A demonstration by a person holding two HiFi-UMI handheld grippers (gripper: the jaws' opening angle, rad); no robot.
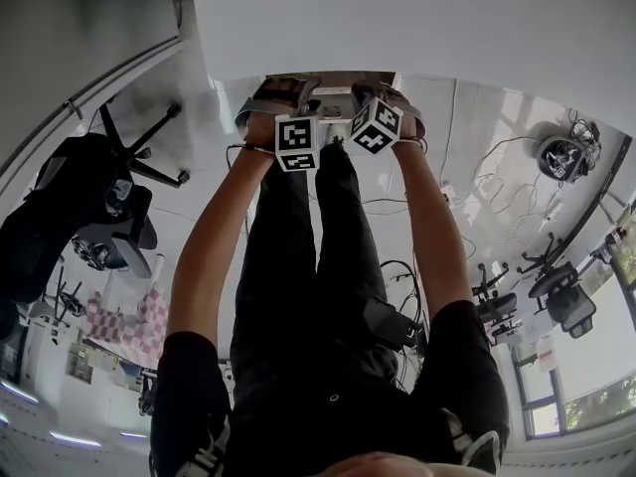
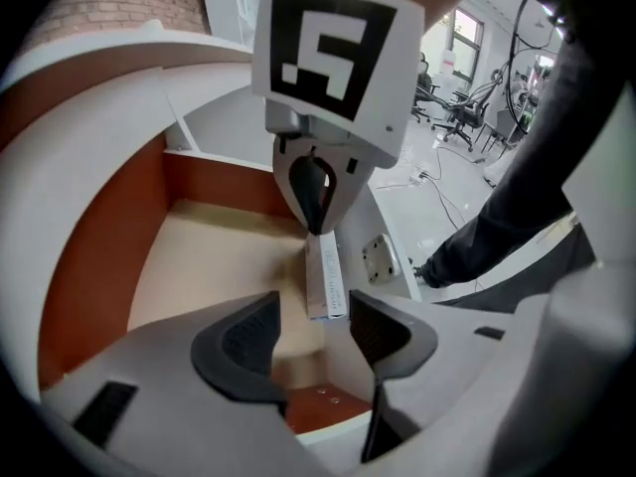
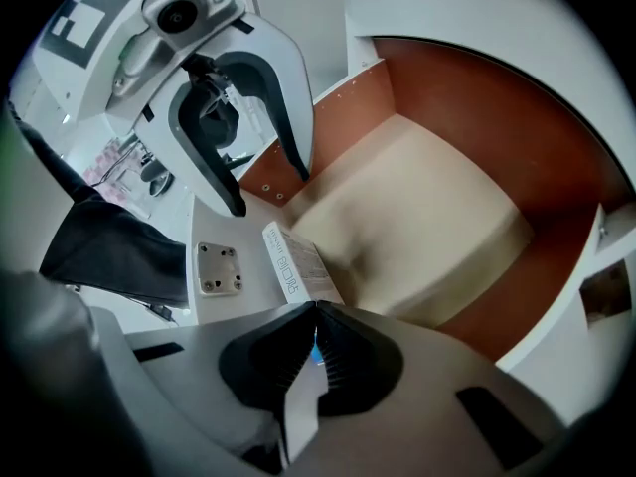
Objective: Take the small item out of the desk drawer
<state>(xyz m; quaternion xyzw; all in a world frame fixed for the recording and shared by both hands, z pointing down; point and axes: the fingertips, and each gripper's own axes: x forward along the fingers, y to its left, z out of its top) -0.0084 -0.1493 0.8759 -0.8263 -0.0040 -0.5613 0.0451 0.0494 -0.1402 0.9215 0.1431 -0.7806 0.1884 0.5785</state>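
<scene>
White desk (image 1: 397, 28) in an office, its drawer (image 2: 199, 256) standing open, right gripper (image 3: 316, 311) clamping one end of the small white box (image 3: 298, 266) over the drawer's beige bottom, left gripper (image 2: 313, 321) holding its jaws apart, box's free end reaching just between them.

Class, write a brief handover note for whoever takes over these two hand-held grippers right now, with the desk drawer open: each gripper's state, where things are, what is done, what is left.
Grippers: the right hand-held gripper is shut on one end of the small white box. The left hand-held gripper is open and empty, and the box's free end sits just beyond its jaws, untouched.
Things: the desk drawer is open, and the box is held over its inside, near the white side panel.
Done: drawer open, box gripped.
Left: lift the box clear of the drawer, probably with the right alone.
</scene>
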